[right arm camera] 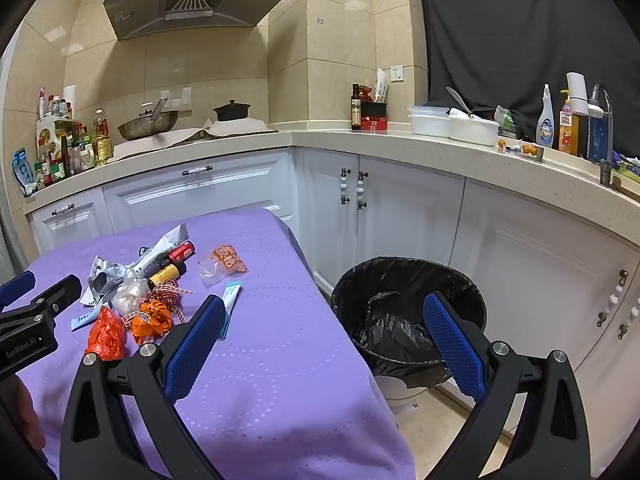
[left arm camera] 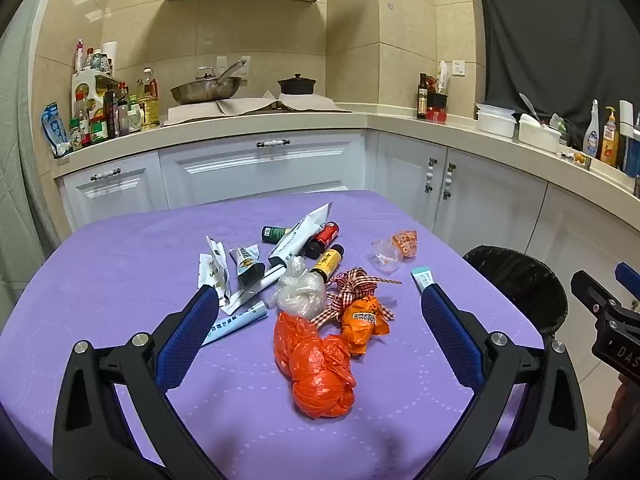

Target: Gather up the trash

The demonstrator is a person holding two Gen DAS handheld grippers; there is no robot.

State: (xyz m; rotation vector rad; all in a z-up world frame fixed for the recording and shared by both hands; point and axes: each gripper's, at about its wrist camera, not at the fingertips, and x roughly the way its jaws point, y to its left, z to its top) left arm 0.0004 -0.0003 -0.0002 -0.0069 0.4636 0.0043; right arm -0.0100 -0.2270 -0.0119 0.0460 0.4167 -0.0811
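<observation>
Trash lies piled on the purple tablecloth [left arm camera: 120,264]: a crumpled orange plastic bag [left arm camera: 316,368], an orange wrapper with a checked ribbon [left arm camera: 362,320], a clear plastic wad [left arm camera: 300,292], small bottles [left arm camera: 326,236], tubes and torn packets [left arm camera: 216,268]. My left gripper [left arm camera: 320,300] hovers wide open over the pile, nothing between its pads. My right gripper [right arm camera: 324,308] is wide open too, empty, straddling the table's right edge with the black-lined bin [right arm camera: 408,316] behind its right finger. The same pile [right arm camera: 140,296] lies left of it.
The bin [left arm camera: 520,280] stands on the floor right of the table. White cabinets [left arm camera: 256,168] and a counter with a wok [left arm camera: 204,88], pot, bottles and tubs run behind. A teal-tipped tube [right arm camera: 230,300] and a clear-orange packet [right arm camera: 224,264] lie apart from the pile.
</observation>
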